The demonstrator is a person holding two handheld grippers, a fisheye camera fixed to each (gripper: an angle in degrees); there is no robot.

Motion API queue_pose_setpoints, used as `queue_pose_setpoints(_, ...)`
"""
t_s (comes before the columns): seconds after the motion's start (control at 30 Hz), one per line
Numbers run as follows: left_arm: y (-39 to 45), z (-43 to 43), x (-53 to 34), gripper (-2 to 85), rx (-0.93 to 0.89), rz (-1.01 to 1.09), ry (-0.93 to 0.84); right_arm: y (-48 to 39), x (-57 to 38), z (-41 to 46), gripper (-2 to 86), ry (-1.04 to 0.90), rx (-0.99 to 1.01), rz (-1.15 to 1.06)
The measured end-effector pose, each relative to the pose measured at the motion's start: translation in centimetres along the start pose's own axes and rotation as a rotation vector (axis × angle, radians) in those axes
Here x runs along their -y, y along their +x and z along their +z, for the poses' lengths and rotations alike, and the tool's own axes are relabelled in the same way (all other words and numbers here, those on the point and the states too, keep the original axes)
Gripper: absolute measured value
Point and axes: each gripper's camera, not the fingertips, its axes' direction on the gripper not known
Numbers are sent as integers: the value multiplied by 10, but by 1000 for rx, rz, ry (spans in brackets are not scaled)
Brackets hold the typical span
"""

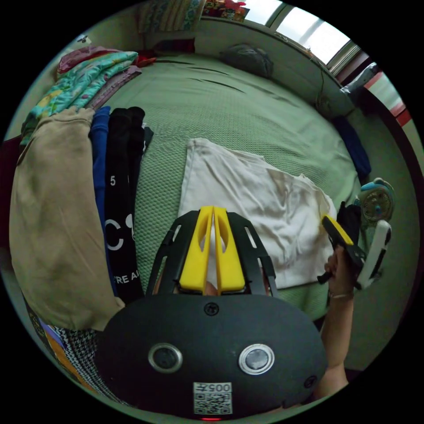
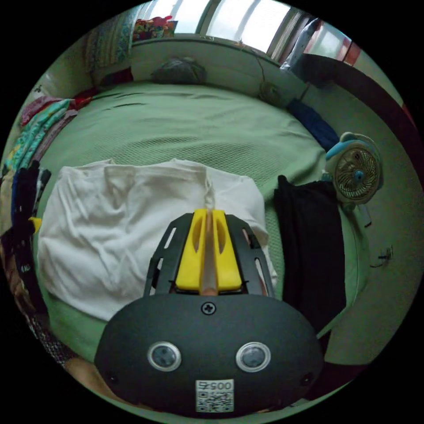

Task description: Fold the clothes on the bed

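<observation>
Left gripper view: white shirt (image 1: 260,207) is pinched by both grippers (image 1: 213,211) (image 2: 208,214) — mid-fold — next, edges are probably carried across together.

daylight pours through a wide window (image 2: 247,20) above a pale green wall ledge (image 2: 212,53). a bed (image 2: 207,123) under a green textured cover spans the room, with a small fan (image 2: 357,170) at its edge.
</observation>
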Motion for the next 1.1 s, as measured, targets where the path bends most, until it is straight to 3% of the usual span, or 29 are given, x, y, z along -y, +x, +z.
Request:
queue_pose_setpoints(0.23,10,-31,-50,0,44,53,45,47,-116,-53,-12,-41,177,1)
queue_pose_setpoints(0.47,13,-63,-126,6,108,110,118,87,-218,-70,-12,-126,219,95)
queue_pose_setpoints(0.7,-1,-80,-213,31,250,177,68,118,-273,-90,-12,-127,184,133)
queue_pose_setpoints(0.87,-24,-87,-257,67,163,184,8,139,-303,-98,-11,-123,143,183)
queue_pose_setpoints(1.1,-25,-107,-289,120,60,239,113,152,-331,-93,-11,-156,91,203)
